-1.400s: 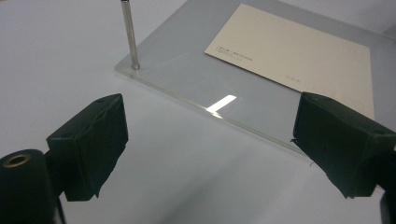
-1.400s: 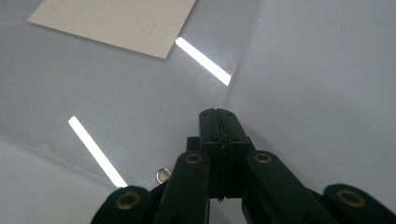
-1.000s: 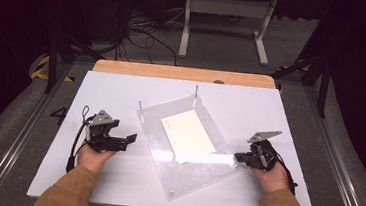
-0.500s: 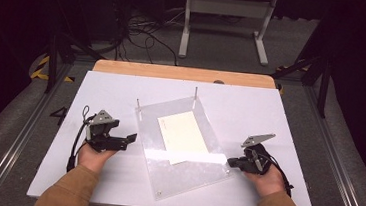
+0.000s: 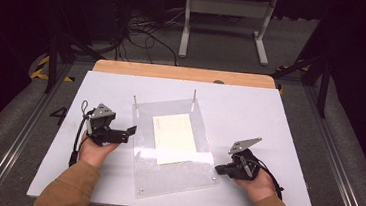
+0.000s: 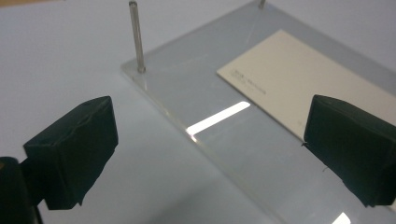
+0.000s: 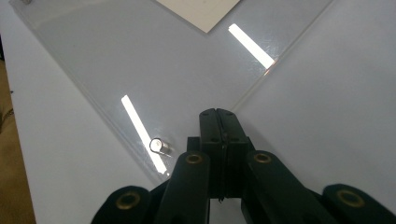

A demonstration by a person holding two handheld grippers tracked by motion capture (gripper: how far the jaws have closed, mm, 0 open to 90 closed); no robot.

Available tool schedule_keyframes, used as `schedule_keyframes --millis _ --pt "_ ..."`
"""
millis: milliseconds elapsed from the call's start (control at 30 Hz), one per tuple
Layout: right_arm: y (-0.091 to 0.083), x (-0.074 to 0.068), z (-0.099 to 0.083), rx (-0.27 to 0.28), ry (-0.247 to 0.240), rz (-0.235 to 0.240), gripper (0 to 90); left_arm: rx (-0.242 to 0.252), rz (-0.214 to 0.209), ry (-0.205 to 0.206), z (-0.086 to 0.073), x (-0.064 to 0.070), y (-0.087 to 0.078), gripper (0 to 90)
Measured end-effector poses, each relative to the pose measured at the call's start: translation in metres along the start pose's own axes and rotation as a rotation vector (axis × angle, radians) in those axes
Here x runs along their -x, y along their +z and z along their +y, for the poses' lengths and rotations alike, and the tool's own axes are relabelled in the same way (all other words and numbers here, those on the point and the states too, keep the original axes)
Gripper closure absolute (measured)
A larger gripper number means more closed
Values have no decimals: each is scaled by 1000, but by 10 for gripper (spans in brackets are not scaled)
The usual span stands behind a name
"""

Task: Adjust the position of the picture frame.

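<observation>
On white table: clear acrylic plate point(image 5: 174, 175), right gripper point(image 5: 221, 169) pinching corner; left gripper point(image 5: 129, 133) agape.

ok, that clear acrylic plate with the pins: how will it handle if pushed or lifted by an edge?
The clear plate looks rigid: flat, straight edges, so probably no flex. Its glossy face reflects the lights, so pads may slip. It lies flat on the smooth white table, so a push likely slides it, carrying the loose card.

Bright overhead light glares in strips off the clear plate point(image 7: 140, 65); dark, dim surroundings.
</observation>
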State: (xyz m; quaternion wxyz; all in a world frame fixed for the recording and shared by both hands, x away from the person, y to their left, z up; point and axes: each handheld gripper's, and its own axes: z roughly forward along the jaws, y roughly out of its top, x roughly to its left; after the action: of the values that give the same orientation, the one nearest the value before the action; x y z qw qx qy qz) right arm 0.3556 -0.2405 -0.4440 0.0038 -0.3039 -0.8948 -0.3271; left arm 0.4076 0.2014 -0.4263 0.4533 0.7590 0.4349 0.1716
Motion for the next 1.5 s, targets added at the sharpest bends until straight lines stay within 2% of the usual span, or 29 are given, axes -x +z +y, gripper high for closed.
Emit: schedule_keyframes --millis 67,167,200,267,400,500,567,633,667,733,800,867,933,1067,1233,1300,1400,1467,1500 --pt "0 -2 1 -5 -16 -3 895 -7 18 2 5 -2 2 37" --pt "-1 -1 2 8 -18 2 895 1 32 -16 10 -5 4 54" --pt "-1 -1 2 8 -18 2 895 -2 45 -35 14 -8 5 54" --pt "-7 -4 4 36 -29 -17 895 -5 58 -55 20 -13 13 95" --pt "-15 -4 4 66 -32 -37 894 -21 94 -60 22 -19 30 191" --pt "-18 -3 3 82 -30 -44 894 -55 94 -73 23 -23 40 272" --pt "-19 -2 2 88 -26 -47 894 -52 93 -66 28 -24 46 313" --pt "-20 -2 1 91 -27 -46 894 -13 117 -40 30 -22 48 379" --pt "-20 -3 1 93 -27 -48 894 -11 120 -28 31 -22 50 402" --pt "-22 -3 0 98 -30 -48 894 -47 132 -28 33 -24 57 435" --pt "-23 -3 -1 101 -30 -50 894 -40 136 -29 36 -24 60 454" --pt "-25 -4 -3 106 -27 -52 893 3 144 -23 38 -25 60 478" --pt "-26 -4 -5 110 -24 -53 894 20 155 -24 38 -26 63 497" --pt "-30 -4 -10 119 -15 -58 893 18 152 -17 34 -30 74 537" --pt "-33 -5 -16 125 -1 -67 893 25 151 0 32 -27 85 641" --pt "-34 -5 -18 125 4 -71 893 22 155 -24 30 -29 88 670" --pt "-36 -5 -22 128 12 -76 893 12 150 -74 27 -36 90 772" --pt "-37 -6 -24 131 17 -81 893 16 143 -79 26 -38 91 814" --pt "-37 -5 -25 131 18 -83 893 17 153 -70 26 -37 91 820"
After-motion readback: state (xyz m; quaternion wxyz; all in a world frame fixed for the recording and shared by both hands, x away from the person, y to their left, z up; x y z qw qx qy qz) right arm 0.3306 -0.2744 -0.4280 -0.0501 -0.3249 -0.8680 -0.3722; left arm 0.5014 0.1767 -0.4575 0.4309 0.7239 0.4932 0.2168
